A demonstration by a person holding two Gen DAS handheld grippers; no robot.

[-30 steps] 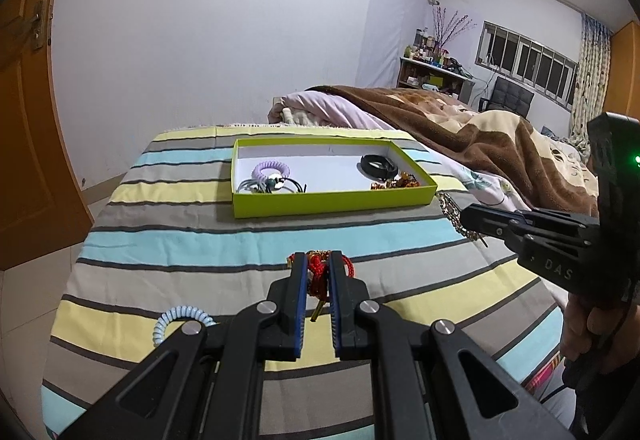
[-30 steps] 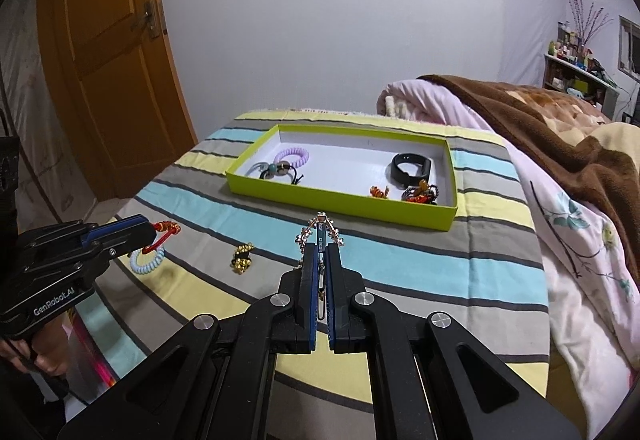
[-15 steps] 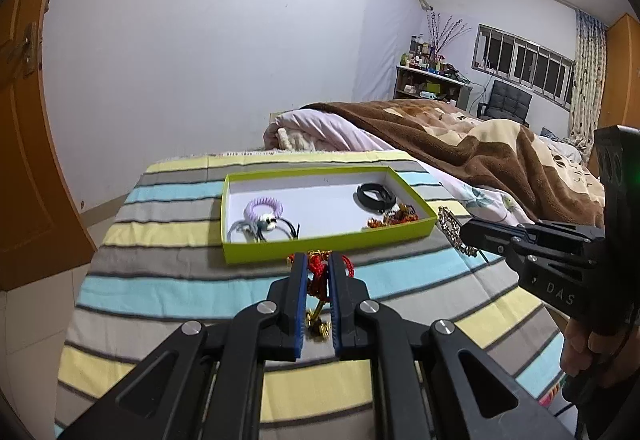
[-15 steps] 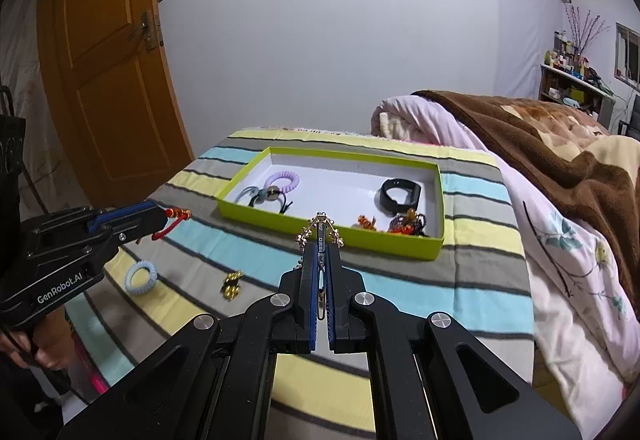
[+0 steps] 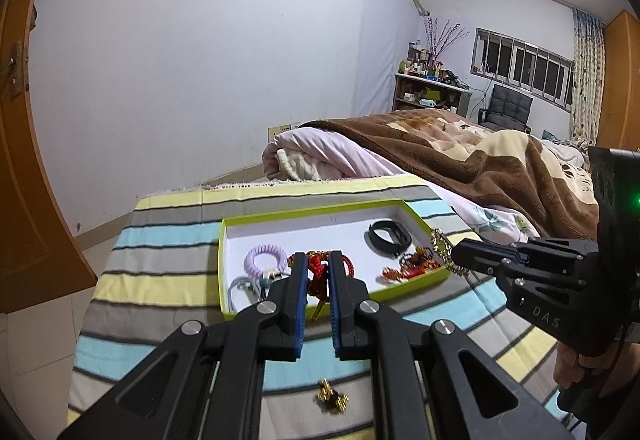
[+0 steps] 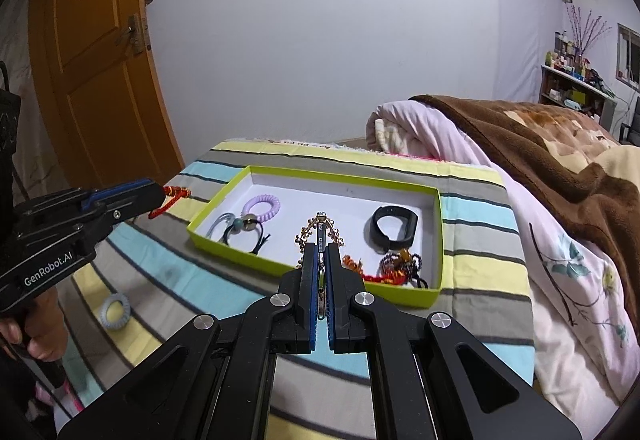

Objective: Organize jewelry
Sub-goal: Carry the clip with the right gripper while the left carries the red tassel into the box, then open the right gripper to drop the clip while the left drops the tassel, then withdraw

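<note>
One lime-green tray (image 6: 437,236) with a white floor lies on the striped cloth (image 6: 472,236) of the tabletop. Inside it, at the left, sit a lilac spiral hair tie (image 6: 262,207) and dark elastic hair ties with beads (image 6: 244,228); at the far right lies a black wristband (image 6: 394,224), and at the near right a tangle of red and orange beaded bracelets (image 6: 394,268).

Compared with a second ago, both grippers have travelled forward toward the tray, which now fills more of each view, and the red piece now hangs in front of the tray's interior instead of over bare cloth.

Left gripper (image 5: 318,272) is closed on a red knotted cord bracelet (image 5: 316,266), held above the tray's near edge and angled downward. Right gripper (image 6: 320,256) is clamped tight on a gold bead chain (image 6: 320,230), also tilted down, over the tray's near rim. A hand (image 6: 38,328) grips the left handle. On the cloth outside the tray remain a pale blue spiral hair tie (image 6: 115,311) at the near left and a small gold ornament (image 5: 331,398).
</note>
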